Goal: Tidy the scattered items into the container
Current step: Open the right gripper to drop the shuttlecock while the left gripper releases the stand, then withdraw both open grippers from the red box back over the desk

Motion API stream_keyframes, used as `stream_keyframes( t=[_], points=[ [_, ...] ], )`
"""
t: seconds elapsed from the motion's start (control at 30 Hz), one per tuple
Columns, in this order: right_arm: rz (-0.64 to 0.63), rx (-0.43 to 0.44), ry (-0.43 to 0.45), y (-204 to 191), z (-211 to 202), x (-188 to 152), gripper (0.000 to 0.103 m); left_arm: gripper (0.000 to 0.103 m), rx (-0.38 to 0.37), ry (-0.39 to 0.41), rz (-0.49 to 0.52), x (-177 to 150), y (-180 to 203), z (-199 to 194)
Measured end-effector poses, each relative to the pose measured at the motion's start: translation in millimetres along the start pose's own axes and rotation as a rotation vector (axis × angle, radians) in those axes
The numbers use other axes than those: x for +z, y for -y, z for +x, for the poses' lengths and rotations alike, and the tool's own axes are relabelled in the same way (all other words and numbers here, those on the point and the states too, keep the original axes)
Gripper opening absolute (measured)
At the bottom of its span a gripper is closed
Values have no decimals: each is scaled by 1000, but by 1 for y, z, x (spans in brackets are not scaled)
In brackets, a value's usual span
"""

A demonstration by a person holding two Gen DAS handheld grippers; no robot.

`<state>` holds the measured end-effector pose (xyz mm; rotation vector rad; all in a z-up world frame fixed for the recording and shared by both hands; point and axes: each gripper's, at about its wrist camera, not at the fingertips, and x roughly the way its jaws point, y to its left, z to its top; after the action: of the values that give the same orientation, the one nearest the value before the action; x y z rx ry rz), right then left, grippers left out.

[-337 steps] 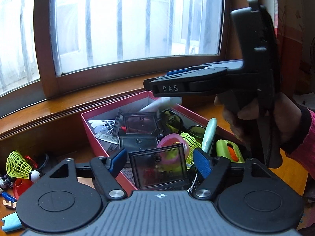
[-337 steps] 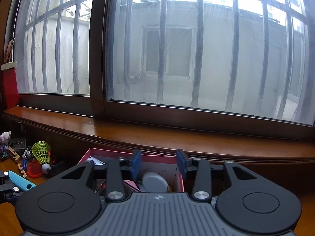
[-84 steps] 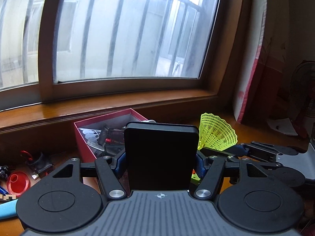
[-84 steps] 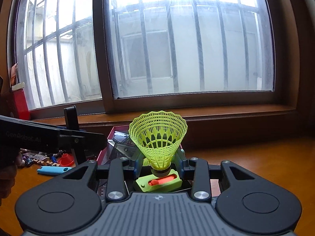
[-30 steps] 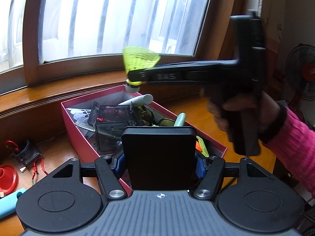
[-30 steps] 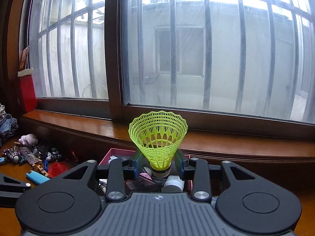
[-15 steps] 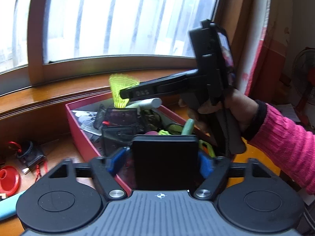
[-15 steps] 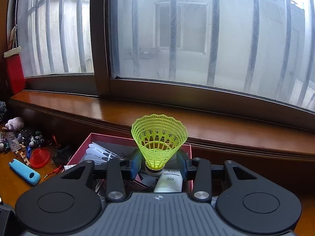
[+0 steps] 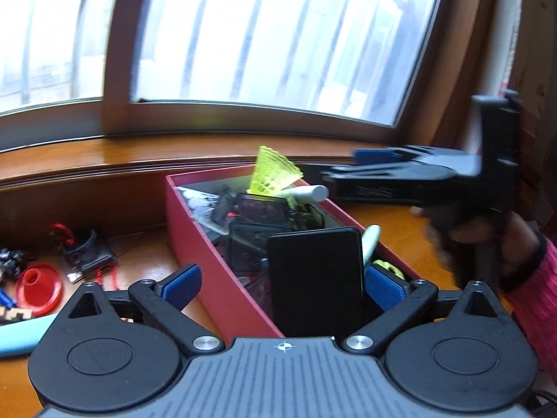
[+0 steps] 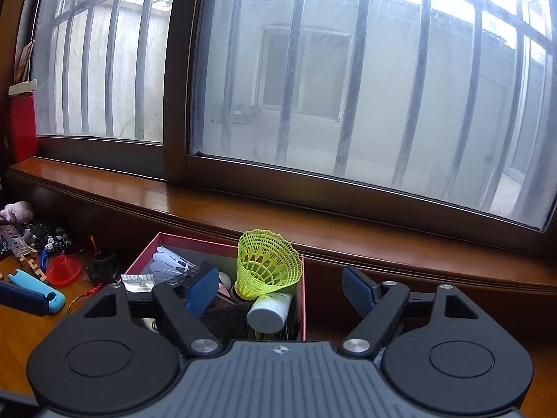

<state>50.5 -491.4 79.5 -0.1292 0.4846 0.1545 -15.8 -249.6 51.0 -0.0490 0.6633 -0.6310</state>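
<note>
We see a neon-yellow mesh shuttlecock in a red box, a plain black slab, a red funnel, a teal tube and a glossy orange-brown table.

Left wrist view looks down along the open red cardboard box from its near end, close; right wrist view faces the barred window, box low, both sharing it.

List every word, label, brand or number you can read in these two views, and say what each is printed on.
None can be read.
Raised lettering on the side of the right gripper, seen from the left wrist: motion-blurred.
Print on the white packet in the red box: too small.
</note>
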Motion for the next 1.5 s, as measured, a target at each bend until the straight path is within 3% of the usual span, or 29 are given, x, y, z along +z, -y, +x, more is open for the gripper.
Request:
stream_keyframes(
  t=[0.37,0.67,1.1,1.5],
  points=[
    [-82,-6,78,-39,-77,-8,90,102,123,15,-110,-16,-28,-29],
    [-119,113,87,-100,-104,-12,92,102,275,3,-186,-38,-73,-62],
    [-108,249,24,-211,-97,-15,94,102,472,-9,-184,-64,-151,-114],
    [-45,252,-45,-281,-46,-21,94,103,597,-17,-106,-81,-220,-144]
  ],
)
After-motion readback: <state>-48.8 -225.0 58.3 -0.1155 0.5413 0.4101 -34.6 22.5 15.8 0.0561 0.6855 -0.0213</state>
